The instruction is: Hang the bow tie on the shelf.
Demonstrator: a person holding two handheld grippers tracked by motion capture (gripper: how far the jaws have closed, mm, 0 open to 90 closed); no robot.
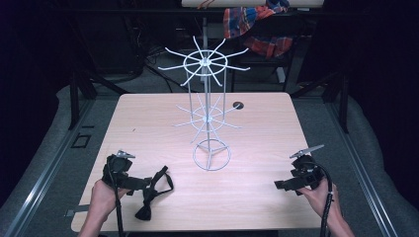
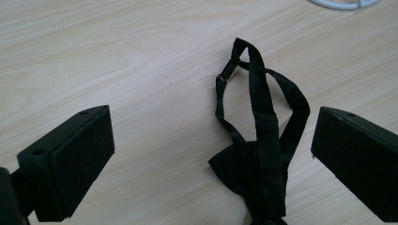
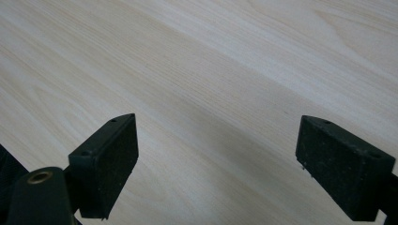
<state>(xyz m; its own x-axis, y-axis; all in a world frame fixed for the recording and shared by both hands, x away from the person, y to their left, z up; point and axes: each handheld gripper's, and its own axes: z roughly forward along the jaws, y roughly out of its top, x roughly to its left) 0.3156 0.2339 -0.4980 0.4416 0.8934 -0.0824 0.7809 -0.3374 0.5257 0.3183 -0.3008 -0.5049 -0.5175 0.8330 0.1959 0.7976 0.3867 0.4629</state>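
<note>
From the high view I see the light wooden table (image 1: pixel 257 197) with a white wire rack (image 1: pixel 206 111) standing upright near its middle: a ring base, a thin post, and two tiers of spokes that fan outward. A small dark round hole (image 1: pixel 238 105) sits in the table top just behind and to the right of the rack. My left tongs (image 1: pixel 143 181) are at the near left corner, held in the left hand (image 1: pixel 104 196), and a black bow tie (image 1: pixel 154 193) lies flat on the table right at their tips, its strap looped up toward the rack's base. My right tongs (image 1: pixel 279 184) are at the near right, in the right hand (image 1: pixel 323 197), pointing inward over bare wood, well apart from the bow tie. A plaid cloth (image 1: pixel 257 24) hangs over something dark beyond the far edge.

In the left gripper view, my left tongs (image 2: pixel 211 154) stand wide apart, clamped on nothing. The bow tie (image 2: pixel 256 154) lies between them, closer to the right-hand jaw, with its knot low in frame and the strap running away in a long loop to a small metal clasp (image 2: pixel 221 78). The jaws are not touching the fabric as far as I can tell. A sliver of the rack's white ring (image 2: pixel 345 4) shows at the top edge.

In the right gripper view, my right tongs (image 3: pixel 217 159) are also spread wide, with the table's pale grain (image 3: pixel 211 70) between them.
</note>
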